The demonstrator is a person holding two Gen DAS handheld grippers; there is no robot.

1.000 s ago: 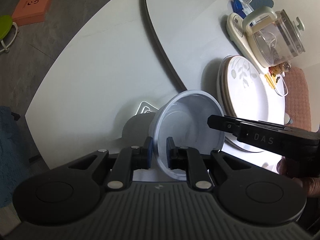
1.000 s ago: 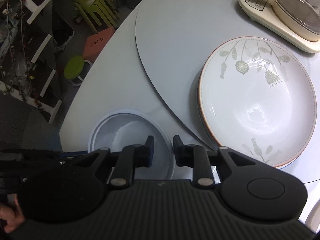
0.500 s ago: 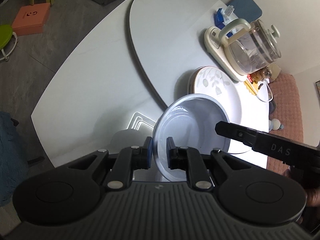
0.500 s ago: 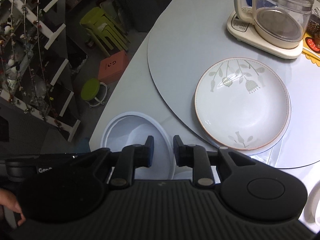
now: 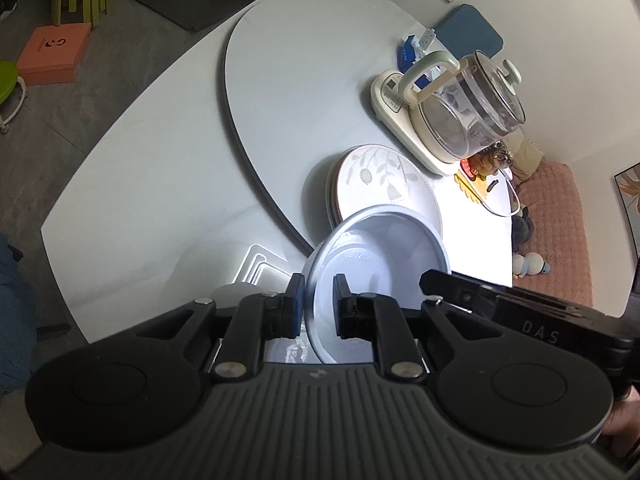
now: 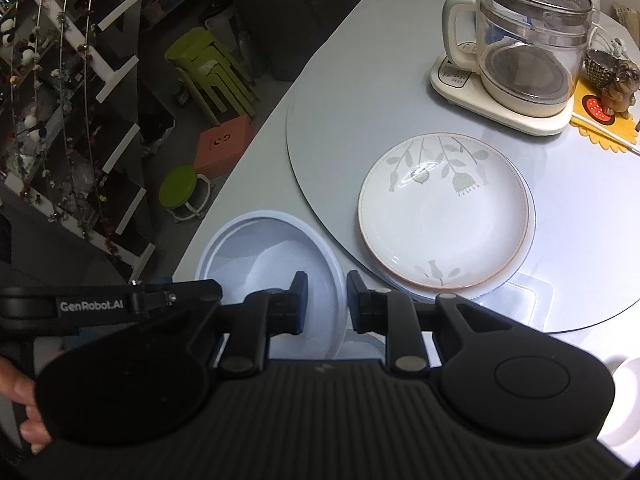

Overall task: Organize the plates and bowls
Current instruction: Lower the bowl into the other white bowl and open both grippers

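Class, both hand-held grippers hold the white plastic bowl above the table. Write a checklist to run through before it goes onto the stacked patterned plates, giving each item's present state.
1. Left hand-held gripper pinches the white plastic bowl rim: ok.
2. Right hand-held gripper pinches the opposite rim: ok.
3. Bowl clear of the table: ok.
4. Round white leaf-patterned plates lie stacked with an empty top: ok.
5. Glass kettle on its cream base stands apart from the plates: ok.
6. Bowl level: not ok in the left wrist view, where it looks tilted.
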